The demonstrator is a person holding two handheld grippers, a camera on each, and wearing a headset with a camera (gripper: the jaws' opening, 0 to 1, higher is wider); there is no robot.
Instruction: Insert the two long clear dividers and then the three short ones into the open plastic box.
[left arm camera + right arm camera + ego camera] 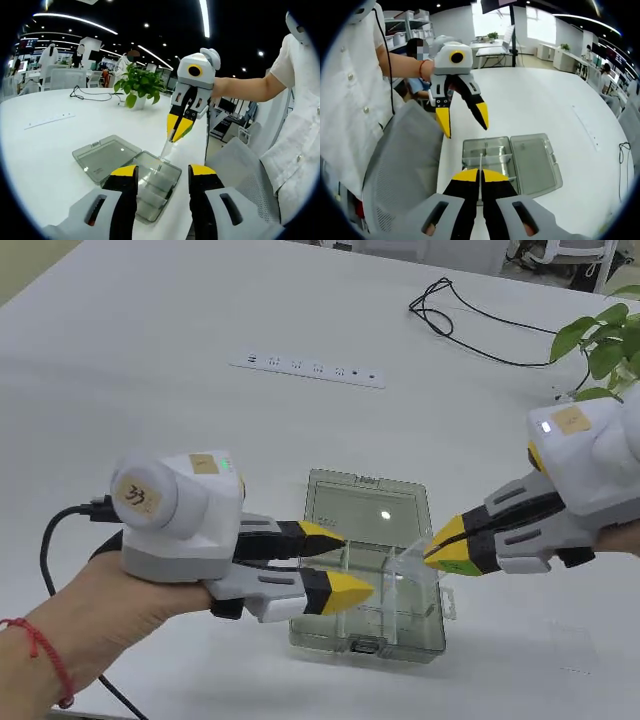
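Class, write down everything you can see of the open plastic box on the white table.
The box is smoky, translucent plastic, rectangular and shallow, lying flat on the white table. Its hinged lid lies fully open, flat behind the tray. A small latch sits on the front wall. Clear dividers already split the tray into compartments. The right gripper, shut on another clear divider, holds it down at the tray's right side; the open left gripper hovers at its left.
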